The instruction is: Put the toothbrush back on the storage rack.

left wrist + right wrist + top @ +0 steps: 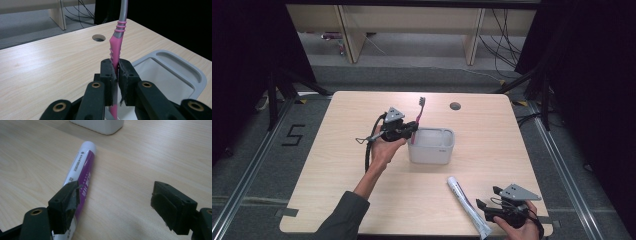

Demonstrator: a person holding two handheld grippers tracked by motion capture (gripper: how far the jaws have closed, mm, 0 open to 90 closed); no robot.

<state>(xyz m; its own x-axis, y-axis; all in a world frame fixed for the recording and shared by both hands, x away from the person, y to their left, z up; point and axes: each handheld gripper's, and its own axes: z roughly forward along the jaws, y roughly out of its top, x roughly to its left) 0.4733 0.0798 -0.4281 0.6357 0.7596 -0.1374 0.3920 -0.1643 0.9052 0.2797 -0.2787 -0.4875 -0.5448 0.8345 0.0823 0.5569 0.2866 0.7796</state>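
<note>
A pink and grey toothbrush (418, 116) stands upright at the left rim of a white rectangular holder (432, 145), bristles up. My left gripper (413, 131) is shut on its pink handle. In the left gripper view the handle (115, 48) rises from between the pressed jaws, with the holder's rim (175, 60) to the right. A white and purple toothpaste tube (468, 206) lies flat near the table's front edge. My right gripper (488, 197) stands open just right of it. In the right gripper view the tube (81, 173) runs past the left jaw, and nothing lies between the jaws.
The light wooden table (362, 190) has a round cable hole (455, 106) near its far edge. Beyond the table are a grey floor, wooden furniture legs (349, 35) and loose cables. Black curtains flank both sides.
</note>
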